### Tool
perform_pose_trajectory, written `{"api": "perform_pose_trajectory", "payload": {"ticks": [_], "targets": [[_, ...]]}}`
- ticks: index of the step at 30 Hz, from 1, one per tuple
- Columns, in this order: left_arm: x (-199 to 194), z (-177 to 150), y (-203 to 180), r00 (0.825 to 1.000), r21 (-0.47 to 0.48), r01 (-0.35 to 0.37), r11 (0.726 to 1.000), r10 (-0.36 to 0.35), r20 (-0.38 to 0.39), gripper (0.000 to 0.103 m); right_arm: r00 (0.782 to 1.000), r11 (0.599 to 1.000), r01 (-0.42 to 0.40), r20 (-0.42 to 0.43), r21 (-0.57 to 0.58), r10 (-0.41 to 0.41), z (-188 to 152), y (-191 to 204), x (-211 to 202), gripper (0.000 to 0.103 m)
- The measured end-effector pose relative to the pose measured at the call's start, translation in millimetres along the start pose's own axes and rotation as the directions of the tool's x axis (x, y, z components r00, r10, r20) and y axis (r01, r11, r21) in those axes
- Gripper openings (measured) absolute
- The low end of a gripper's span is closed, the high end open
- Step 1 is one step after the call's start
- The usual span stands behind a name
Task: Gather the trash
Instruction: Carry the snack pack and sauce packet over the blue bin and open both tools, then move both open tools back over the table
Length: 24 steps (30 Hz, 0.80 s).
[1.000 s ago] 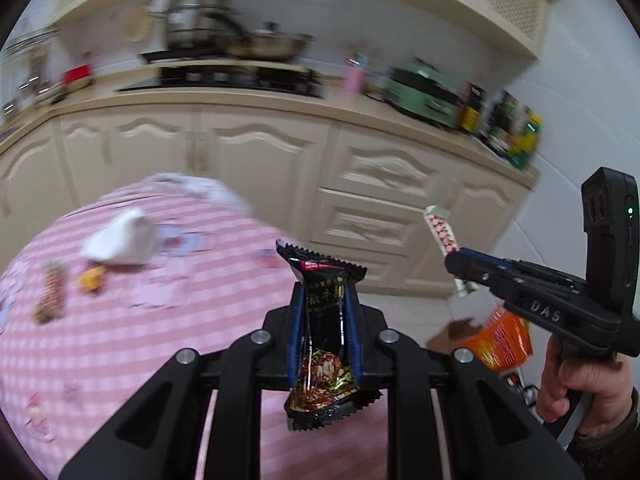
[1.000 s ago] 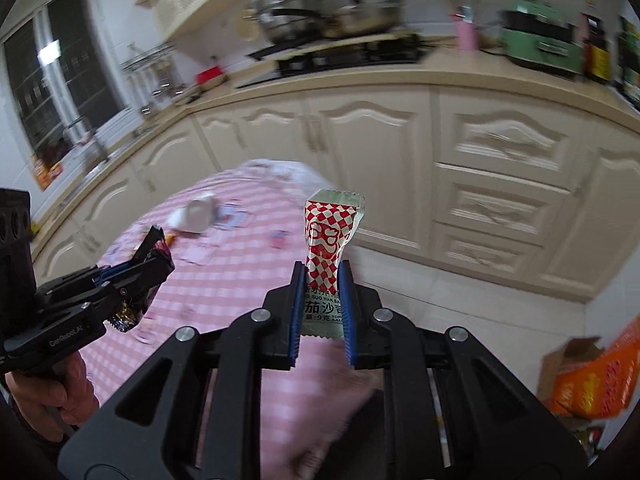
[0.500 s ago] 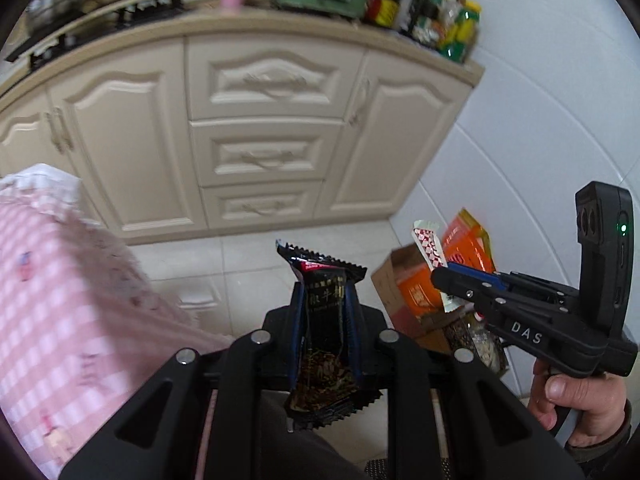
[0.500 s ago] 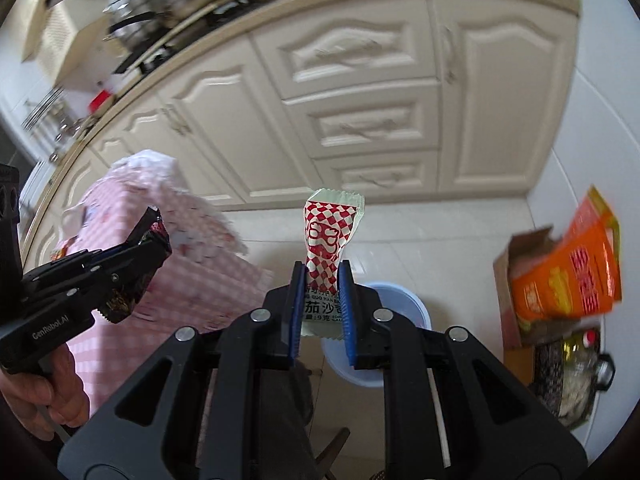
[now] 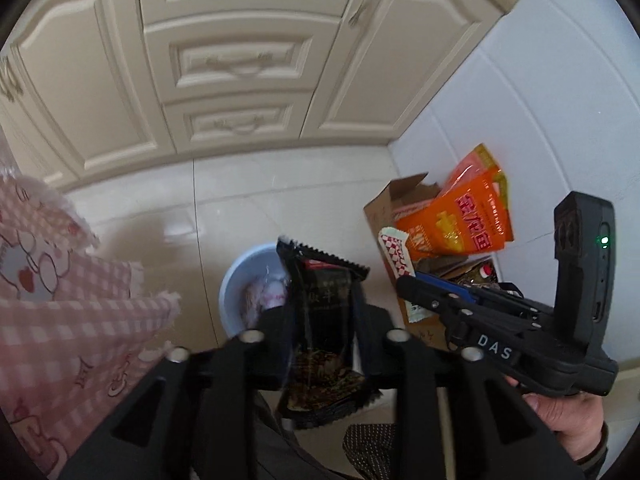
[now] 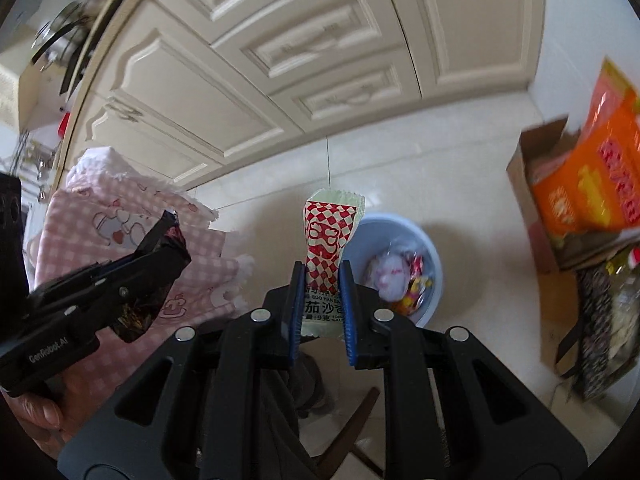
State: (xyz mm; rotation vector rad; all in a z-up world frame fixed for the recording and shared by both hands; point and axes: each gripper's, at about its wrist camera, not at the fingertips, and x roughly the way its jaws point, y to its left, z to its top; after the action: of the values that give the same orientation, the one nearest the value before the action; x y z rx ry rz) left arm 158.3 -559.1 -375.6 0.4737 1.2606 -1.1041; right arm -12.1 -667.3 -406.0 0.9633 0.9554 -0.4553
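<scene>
Gripping black wrapper [image 5: 324, 312] left, checkered sachet [image 6: 329, 240] right, above bin [image 6: 434, 280]

Black left gripper [image 5: 322, 320], blue pads, silver screws, white "DAS" on right gripper [image 5: 404, 280]

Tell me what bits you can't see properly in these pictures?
- Blue bin, left wrist view: its near side is hidden behind the black wrapper in the left tool.
- Trash inside the bin, right wrist view: too small and blurred to name each piece.
- Checkered packet in the right tool: its lower print is covered by the pads.
- Orange bag, right wrist view: blurred and cut off by the edge.
</scene>
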Motion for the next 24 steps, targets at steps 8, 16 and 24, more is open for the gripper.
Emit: {"api": "perform_pose_trajectory", "payload": {"ticks": [8,16,24], "targets": [[-15,1,4,0.997,-0.002,-0.070,0.998,0.070,0.040,0.084,0.999,0.992,-0.016,0.032,0.122,0.012,-3,-25,1,0.091],[-62,-4,5,0.988,-0.011,-0.066,0.998,0.067,0.137,0.084,0.997,0.996,0.016,0.074,0.092,-0.023,-2,-7,-19,0.097],[-137,-20,15,0.960,-0.050,-0.036,0.998,0.048,0.276,0.086,0.990,1.000,-0.003,0.142,-0.007,0.004,-1,49,-57,0.097]]}}
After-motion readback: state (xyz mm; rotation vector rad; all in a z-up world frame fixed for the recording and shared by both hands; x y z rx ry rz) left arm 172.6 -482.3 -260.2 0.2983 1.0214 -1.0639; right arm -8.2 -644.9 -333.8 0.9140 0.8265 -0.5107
